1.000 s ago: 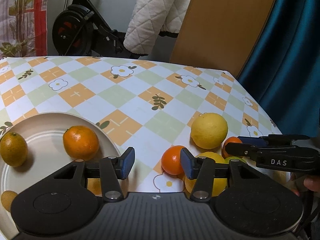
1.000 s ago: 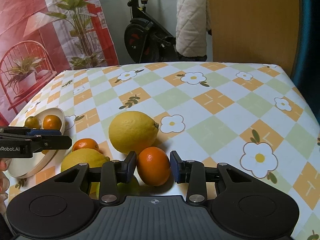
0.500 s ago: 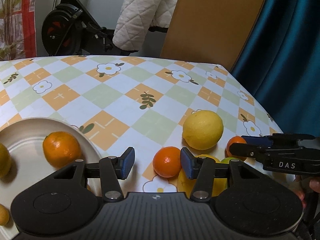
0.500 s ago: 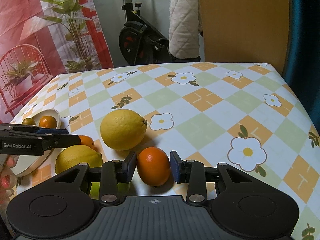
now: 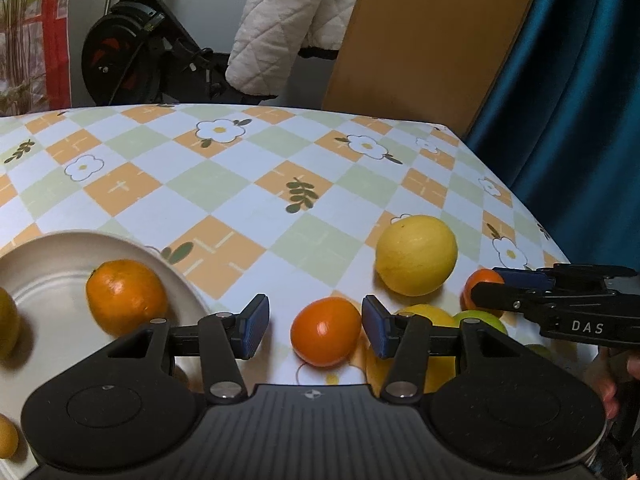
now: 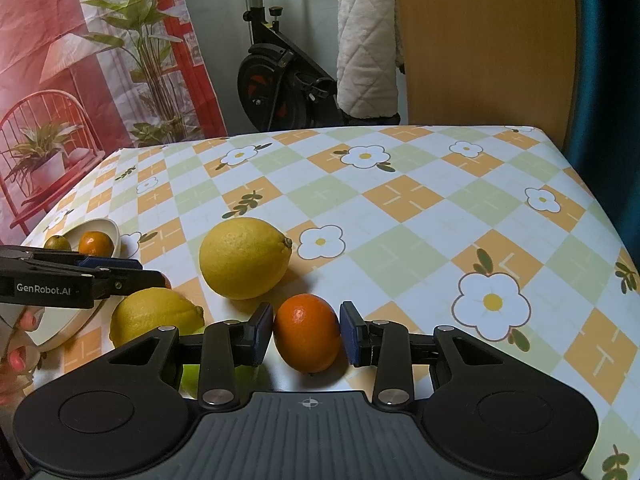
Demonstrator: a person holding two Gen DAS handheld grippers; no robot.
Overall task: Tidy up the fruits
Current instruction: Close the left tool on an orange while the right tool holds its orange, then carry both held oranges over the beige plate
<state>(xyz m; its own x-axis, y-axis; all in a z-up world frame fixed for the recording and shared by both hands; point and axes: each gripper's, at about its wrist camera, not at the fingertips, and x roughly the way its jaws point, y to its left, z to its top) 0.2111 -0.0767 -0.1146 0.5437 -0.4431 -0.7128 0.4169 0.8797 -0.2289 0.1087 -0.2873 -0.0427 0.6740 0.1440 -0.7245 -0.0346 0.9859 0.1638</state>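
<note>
Right gripper [image 6: 307,334] pinching mandarin [image 6: 307,333], holding steady. Left gripper [image 5: 312,326], fingers spread, sliding away from plate [image 5: 48,280], lining up second mandarin [image 5: 325,331] for pickup.

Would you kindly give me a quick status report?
Right gripper shut on tangerine. Left gripper open around second tangerine. Lemons crowd close.
</note>
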